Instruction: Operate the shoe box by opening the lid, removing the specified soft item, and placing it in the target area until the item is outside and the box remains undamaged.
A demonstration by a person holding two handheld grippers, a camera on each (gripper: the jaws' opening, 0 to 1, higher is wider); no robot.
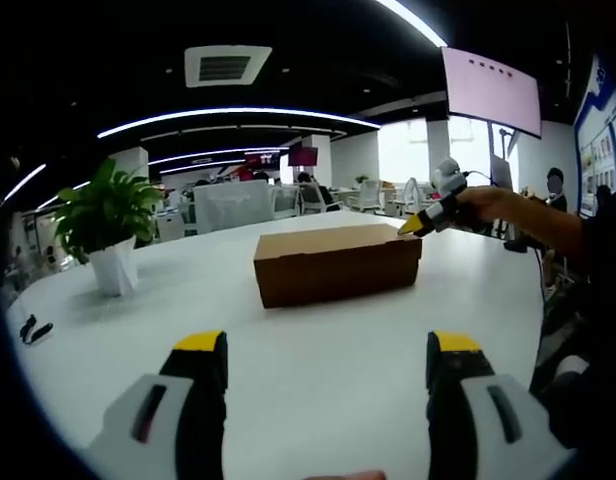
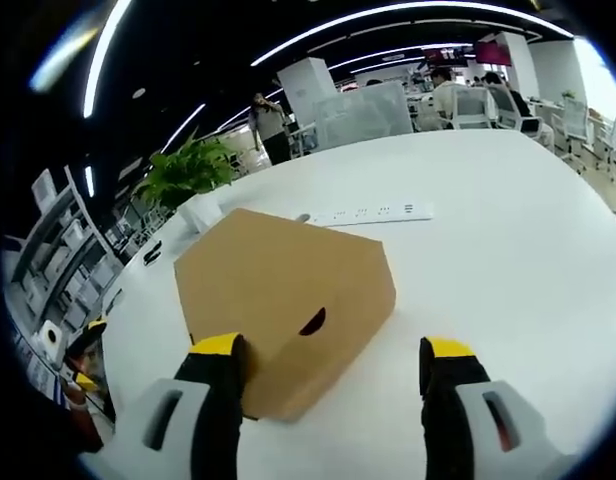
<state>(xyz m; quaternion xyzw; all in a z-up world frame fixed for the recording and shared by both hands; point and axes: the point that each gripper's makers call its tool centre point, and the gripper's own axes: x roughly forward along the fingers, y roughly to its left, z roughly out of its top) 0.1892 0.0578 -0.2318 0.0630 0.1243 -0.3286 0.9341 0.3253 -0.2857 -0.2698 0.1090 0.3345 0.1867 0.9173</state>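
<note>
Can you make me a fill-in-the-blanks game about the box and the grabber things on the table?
1. The lid of the brown shoe box is ____.
2. The plant stands in a ____ pot.
3. The right gripper has its jaws ____, near a corner of the box.
4. On the white table behind the box lies a long white power ____.

Missing words: closed; white; open; strip

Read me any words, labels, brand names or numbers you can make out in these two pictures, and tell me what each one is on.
Nothing can be read.
Cardboard box: plain brown, no print showing.
Wall boards at the right of the left gripper view: print too small and blurred.
Hanging screen: washed out pink, unreadable.
Red signs far back: too small.
Power strip: no legible marking.
</note>
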